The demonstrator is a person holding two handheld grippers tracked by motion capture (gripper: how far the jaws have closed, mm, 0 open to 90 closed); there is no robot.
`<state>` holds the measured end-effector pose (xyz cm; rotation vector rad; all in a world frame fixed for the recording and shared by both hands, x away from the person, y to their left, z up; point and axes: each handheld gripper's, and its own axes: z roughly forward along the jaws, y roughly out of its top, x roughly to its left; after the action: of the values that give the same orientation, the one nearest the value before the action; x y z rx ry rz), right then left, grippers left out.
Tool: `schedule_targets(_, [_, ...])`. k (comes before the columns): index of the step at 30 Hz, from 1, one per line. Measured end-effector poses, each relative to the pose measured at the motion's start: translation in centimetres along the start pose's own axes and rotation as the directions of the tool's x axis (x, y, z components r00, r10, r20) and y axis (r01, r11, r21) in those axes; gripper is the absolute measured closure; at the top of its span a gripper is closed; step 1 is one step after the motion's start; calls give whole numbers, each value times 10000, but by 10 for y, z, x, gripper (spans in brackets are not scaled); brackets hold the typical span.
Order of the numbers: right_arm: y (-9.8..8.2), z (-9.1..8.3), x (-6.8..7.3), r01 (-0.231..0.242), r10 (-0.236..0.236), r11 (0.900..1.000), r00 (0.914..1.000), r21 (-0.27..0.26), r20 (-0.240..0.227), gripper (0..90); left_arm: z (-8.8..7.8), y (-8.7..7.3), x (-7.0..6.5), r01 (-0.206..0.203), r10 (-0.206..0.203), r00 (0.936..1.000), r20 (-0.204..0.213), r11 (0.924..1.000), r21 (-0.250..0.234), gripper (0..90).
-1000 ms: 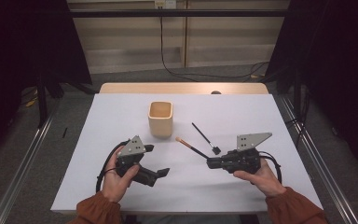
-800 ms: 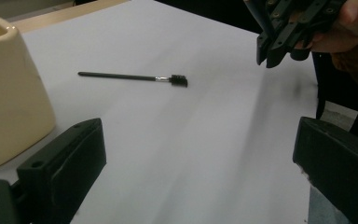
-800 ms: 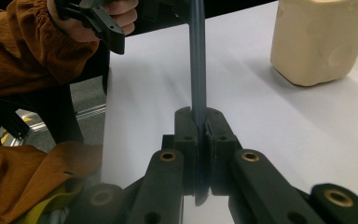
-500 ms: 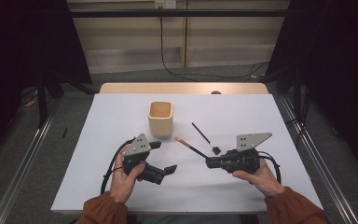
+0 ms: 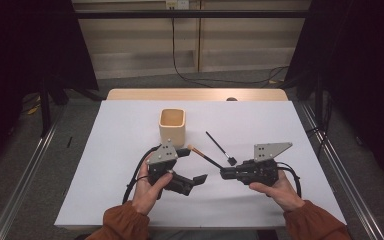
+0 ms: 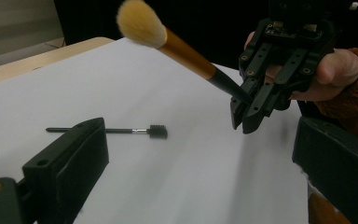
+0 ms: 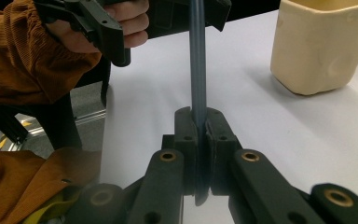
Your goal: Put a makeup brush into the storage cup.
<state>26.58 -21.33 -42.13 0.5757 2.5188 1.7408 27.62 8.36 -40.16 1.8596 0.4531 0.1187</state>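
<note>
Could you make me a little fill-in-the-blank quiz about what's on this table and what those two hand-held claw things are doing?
1. The right gripper has its fingers shut on the dark handle of a fluffy ____.
2. The left gripper has its fingers ____, with nothing between them.
3. The small black brush lies flat on the ____ table.
4. The beige ____ stands upright beyond the grippers, and no fingers touch it.

Missing words: brush; open; white; cup
</note>
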Motion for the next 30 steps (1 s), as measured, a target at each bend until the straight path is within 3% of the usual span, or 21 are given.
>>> schedule_targets(3, [0, 0, 0, -8, 8, 10000, 10000, -31, 28, 851, 2, 1, -2, 23, -25, 9999, -151, 10000, -85, 45])
schedule_targets(5, [0, 0, 0, 0, 0, 10000, 10000, -26, 53, 851, 2, 3, -2, 130, -128, 9998, 128, 9998, -154, 45])
schedule_targets(17, [-1, 1, 0, -51, 53, 9999, 9999, -151, 130, 851, 9, 10, -12, -17, 21, 10000, 89, 9991, -412, 97])
schedule_targets(19, [-1, 1, 0, -51, 54, 9999, 9999, -159, 147, 851, 9, 11, -13, -97, 105, 9998, 196, 9992, -384, 189])
schedule_targets(20, [-1, 1, 0, -60, 63, 9998, 9999, -174, 143, 851, 9, 12, -14, -13, 14, 10000, 17, 9985, -556, 186])
schedule_targets(30, [-2, 0, -1, -73, 76, 9998, 9998, -204, 162, 851, 7, 16, -5, 1042, -1022, 9944, 286, 9911, -834, 451])
